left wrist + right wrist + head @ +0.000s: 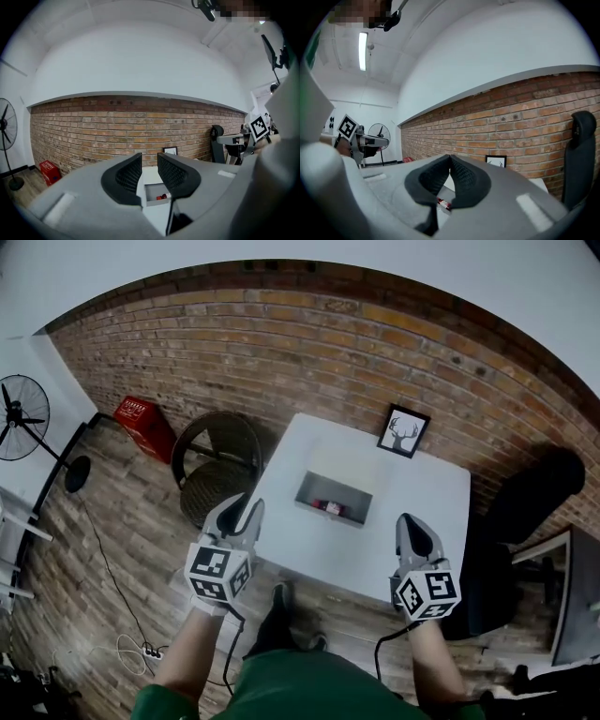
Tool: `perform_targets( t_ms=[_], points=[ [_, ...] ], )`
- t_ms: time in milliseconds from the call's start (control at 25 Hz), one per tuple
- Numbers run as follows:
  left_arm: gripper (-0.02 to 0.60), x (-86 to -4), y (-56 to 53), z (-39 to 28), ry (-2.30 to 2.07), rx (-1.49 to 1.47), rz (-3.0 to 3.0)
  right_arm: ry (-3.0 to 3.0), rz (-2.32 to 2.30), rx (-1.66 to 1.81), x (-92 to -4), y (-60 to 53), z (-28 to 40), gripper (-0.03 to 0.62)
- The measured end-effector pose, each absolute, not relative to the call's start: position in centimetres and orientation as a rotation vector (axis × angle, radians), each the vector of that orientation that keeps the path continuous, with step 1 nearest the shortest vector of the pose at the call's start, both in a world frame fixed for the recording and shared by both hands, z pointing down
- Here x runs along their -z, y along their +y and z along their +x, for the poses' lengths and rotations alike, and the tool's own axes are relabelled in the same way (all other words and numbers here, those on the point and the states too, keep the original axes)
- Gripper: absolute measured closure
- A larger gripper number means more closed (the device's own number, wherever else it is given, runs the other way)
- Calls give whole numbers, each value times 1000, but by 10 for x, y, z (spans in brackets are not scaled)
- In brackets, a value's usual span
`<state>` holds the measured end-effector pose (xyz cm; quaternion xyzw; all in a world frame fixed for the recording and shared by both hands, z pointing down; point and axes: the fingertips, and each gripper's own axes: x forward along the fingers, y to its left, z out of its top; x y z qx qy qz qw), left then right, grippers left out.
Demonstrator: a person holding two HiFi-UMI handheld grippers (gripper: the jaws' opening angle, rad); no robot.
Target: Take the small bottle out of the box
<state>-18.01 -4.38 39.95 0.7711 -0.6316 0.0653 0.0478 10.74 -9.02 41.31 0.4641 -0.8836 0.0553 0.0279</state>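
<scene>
A small bottle with a red part (330,508) lies inside an open grey box (319,495) in the middle of a white table (422,521). Both grippers hover at the table's near edge, short of the box. My left gripper (246,510) is at the left front corner, its jaws a narrow gap apart with nothing between them. Through that gap (149,158) the left gripper view shows the box (151,200) and the bottle (163,196) ahead. My right gripper (413,524) is at the right front, and its fingertips (450,157) meet. The bottle (443,203) shows below them.
A framed deer picture (403,430) stands at the table's back edge against the brick wall. A round wicker chair (217,463) stands left of the table, with a red crate (143,426) and a fan (19,411) beyond. A black office chair (530,498) stands on the right.
</scene>
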Motion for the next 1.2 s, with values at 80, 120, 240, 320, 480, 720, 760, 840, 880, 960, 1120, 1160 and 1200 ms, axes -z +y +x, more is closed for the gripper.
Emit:
perform_targets(
  t_ms=[80, 120, 240, 320, 480, 720, 760, 840, 880, 960, 1120, 1160, 1200],
  points=[
    [471, -407, -66, -182, -1883, -210, 2384, -2690, 1484, -178, -417, -104, 109, 591],
    [471, -410, -78, -184, -1865, -219, 2400, -2672, 1511, -183, -418, -111, 109, 591],
    [471, -419, -112, -197, -1810, -238, 2435, -2623, 1571, -197, -419, -133, 104, 591],
    [471, -426, -135, -206, -1756, -248, 2452, -2587, 1602, -199, -420, -146, 98, 591],
    [469, -446, -172, -212, -1616, -286, 2496, -2521, 1672, -237, -426, -166, 86, 591],
    [469, -466, -212, -202, -1400, -422, 2636, -2441, 1753, -270, -433, -178, 73, 591],
    [469, -469, -217, -198, -1360, -443, 2658, -2424, 1771, -273, -434, -179, 74, 591],
    [469, -477, -227, -188, -1269, -493, 2701, -2392, 1806, -282, -436, -182, 78, 591],
    [469, -482, -230, -182, -1219, -527, 2725, -2377, 1820, -289, -439, -183, 80, 591],
    [469, -492, -236, -168, -1124, -616, 2785, -2349, 1841, -309, -446, -182, 85, 591],
    [469, -516, -243, -140, -965, -822, 2894, -2306, 1859, -356, -459, -179, 94, 591],
    [469, -524, -246, -133, -920, -867, 2903, -2299, 1864, -363, -462, -180, 98, 591],
    [469, -533, -248, -126, -875, -911, 2905, -2296, 1868, -371, -464, -181, 102, 591]
  ],
)
